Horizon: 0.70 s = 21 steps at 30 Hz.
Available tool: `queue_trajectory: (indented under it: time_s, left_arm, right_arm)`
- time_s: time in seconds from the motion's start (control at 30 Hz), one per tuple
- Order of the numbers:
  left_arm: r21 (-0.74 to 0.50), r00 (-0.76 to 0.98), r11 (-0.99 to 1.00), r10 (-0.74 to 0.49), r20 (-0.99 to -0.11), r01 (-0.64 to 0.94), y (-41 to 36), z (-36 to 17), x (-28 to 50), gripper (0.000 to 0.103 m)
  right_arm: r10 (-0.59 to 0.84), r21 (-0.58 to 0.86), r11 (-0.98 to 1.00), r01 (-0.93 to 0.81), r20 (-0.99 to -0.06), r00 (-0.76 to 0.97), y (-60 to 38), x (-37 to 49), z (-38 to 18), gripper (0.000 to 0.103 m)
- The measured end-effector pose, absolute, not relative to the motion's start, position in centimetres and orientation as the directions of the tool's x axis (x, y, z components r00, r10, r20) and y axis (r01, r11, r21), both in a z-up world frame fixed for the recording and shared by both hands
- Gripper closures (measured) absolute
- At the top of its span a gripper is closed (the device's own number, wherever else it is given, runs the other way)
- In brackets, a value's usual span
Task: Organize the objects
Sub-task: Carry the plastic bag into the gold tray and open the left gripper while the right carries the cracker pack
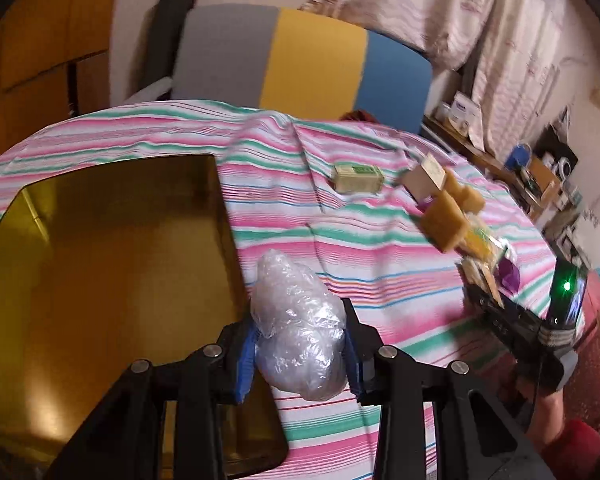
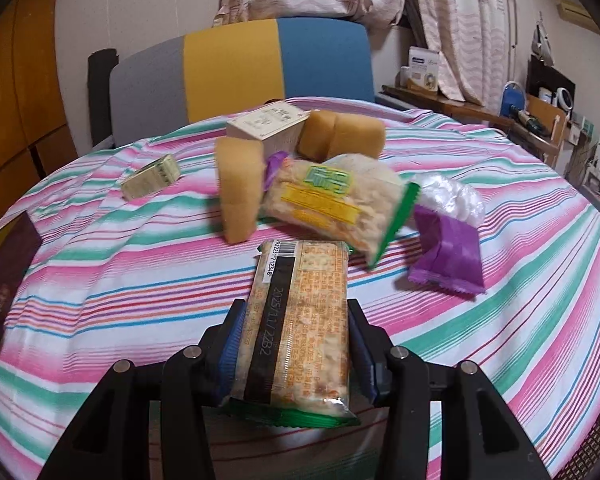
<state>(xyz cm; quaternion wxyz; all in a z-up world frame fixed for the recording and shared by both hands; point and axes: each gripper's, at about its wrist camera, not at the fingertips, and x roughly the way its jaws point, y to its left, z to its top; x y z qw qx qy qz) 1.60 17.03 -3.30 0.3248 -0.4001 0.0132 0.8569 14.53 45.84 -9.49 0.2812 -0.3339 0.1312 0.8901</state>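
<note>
Left claw (image 1: pixel 300 350) clenched on plastic wad (image 1: pixel 296 328) beside gold box (image 1: pixel 108 280), likely for drop-in; right claw (image 2: pixel 294 350) grips cracker pack (image 2: pixel 296 328) clear of desk (image 2: pixel 120 280) clutter.

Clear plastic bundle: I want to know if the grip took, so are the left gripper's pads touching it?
Touching. The left wrist view shows the left gripper with both blue pads pressed against the clear plastic bundle.

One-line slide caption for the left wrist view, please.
Left gripper shut on a crumpled clear plastic bundle, beside an open gold-lined box on the striped tablecloth.
</note>
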Motion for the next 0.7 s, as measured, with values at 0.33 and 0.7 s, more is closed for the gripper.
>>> queue_trajectory:
  time_s: [0.33, 0.7]
  left_arm:
    - [-0.255, -0.522, -0.868, 0.465, -0.715, -0.425, 10.4, -4.1, -1.4, 0.066]
    - [-0.181, -0.509, -0.929, 0.332, -0.794, -0.324, 6.4, -6.7, -4.0, 0.065]
  right_arm:
    - [0.280, 0.141, -0.869, -0.475, -0.651, -0.705, 40.7, 13.5, -7.6, 0.055]
    - [0.077, 0.216, -0.943, -0.253, -0.600, -0.796, 33.2, 10.6, -3.3, 0.055]
